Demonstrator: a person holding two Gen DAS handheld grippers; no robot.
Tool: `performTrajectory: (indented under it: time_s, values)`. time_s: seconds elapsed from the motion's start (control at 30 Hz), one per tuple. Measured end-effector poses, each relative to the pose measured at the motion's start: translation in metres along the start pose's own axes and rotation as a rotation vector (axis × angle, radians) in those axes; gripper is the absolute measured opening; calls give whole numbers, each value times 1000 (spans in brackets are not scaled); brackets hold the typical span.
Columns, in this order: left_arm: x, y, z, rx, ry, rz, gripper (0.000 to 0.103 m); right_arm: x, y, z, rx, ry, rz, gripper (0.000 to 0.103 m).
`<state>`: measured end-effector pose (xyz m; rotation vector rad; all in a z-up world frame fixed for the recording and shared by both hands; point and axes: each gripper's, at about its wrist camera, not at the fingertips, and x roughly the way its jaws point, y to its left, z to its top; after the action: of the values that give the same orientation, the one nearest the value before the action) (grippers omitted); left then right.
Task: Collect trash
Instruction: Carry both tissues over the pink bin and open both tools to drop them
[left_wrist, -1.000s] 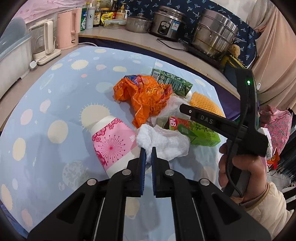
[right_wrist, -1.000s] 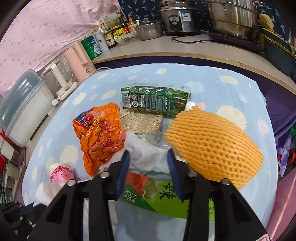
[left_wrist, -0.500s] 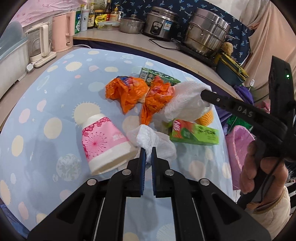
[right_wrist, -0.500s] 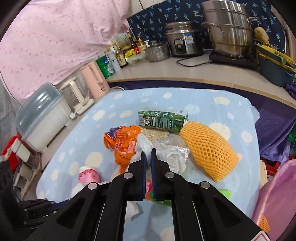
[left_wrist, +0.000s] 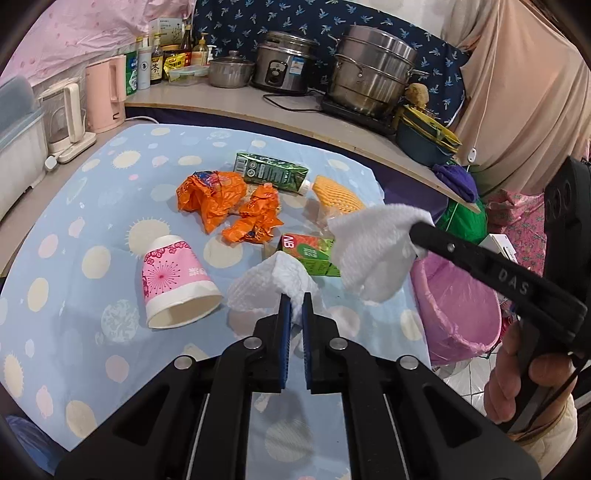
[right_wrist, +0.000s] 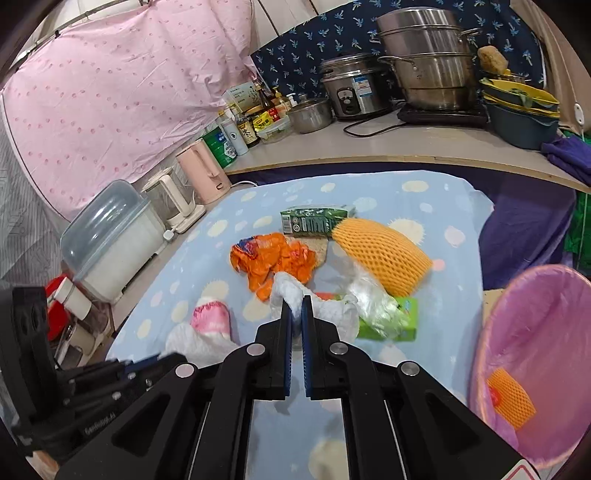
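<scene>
Left claw (left_wrist: 293, 310): we have it clamped on a crumpled white tissue (left_wrist: 266, 284), pinched by one corner so the rest hangs free above the cloth and can simply drop out when we let go.
Paper cup (left_wrist: 173, 280): pink-flowered, on its side to the left of the left claw, mouth towards us; a piece we judge not yet collected.
Orange wrappers (left_wrist: 221, 199): two crumpled pieces ahead of the left claw and slightly left, lying on the spotted tablecloth (left_wrist: 74, 221).
Dark green carton (left_wrist: 271, 173): beyond the wrappers, farthest from both claws.
Bright green carton (left_wrist: 308, 254): flat, just ahead of the left claw, partly hidden behind both tissues.
Orange foam net (right_wrist: 380, 251): ahead of the right claw and to its right, near the table's far edge.
Clear plastic film (right_wrist: 373, 299): draped over the bright green carton, just right of the right claw's tips.
Right claw (right_wrist: 295, 314): shut on a second white tissue (left_wrist: 373, 251), held clear of the table and close to the bin side.
Bin (right_wrist: 532, 354): pink-lined, right of and below the right claw, beside the table edge; one piece of orange net already lies inside.
In the way: nothing we can see between the right claw and the bin mouth; for the left claw, the right claw and its tissue sit across the route.
</scene>
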<state>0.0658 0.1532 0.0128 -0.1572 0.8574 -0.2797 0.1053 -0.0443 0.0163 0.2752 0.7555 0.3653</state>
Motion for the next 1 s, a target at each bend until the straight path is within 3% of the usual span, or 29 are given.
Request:
performTrajectory:
  time_s: [0.4,1.0]
  values:
    - [-16,-34,-3,58,-29,-23,6,-71,-30,2,58,-132,-41,5]
    - [-4,-134,20,244,-65,-146,6,-127,-125,-19,205,-225,-253,5]
